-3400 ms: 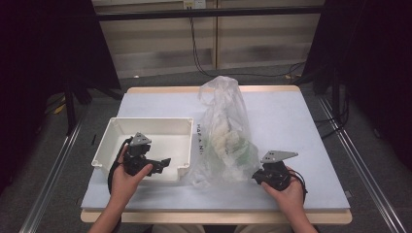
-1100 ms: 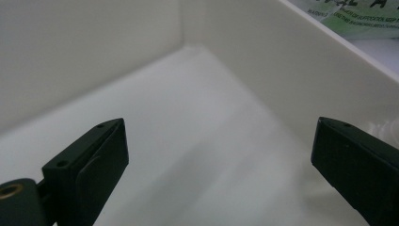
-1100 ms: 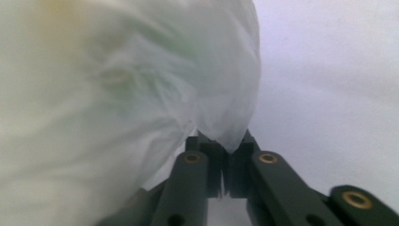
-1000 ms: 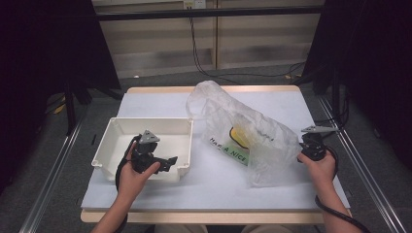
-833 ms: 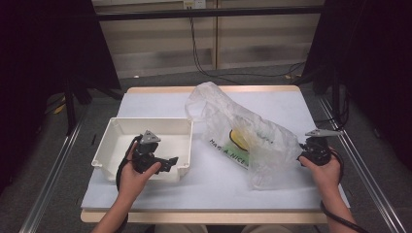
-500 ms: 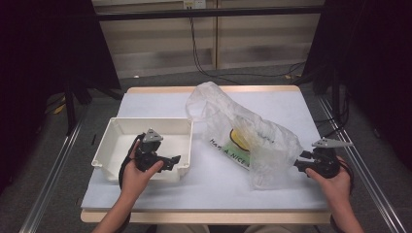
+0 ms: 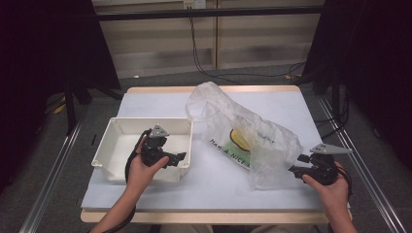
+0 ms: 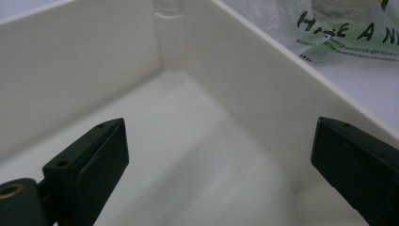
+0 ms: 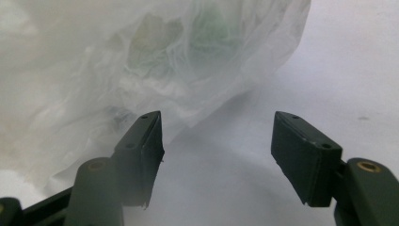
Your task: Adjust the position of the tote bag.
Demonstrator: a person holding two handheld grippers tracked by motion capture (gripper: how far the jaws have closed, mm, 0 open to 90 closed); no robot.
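1. Grippers number two: the left gripper (image 7: 180, 156) sits over the near right corner of one white plastic bin (image 7: 112, 144), and the right gripper (image 7: 294, 169) hovers at the near right end of one clear plastic bag (image 7: 252, 141).
2. Left gripper: its jaws are spread wide, one inside the bin and one outside its wall, and nothing is pinched between them.
3. Right gripper: the jaws have just been opening, and they stand apart with bare white table (image 9: 348, 66) between them; the bag's crumpled edge (image 9: 188, 70) lies just ahead and to their left, untouched.
4. Compared with a second ago, the right gripper has let go of the bag and backed off toward the near table edge, and the bag has slumped flat.
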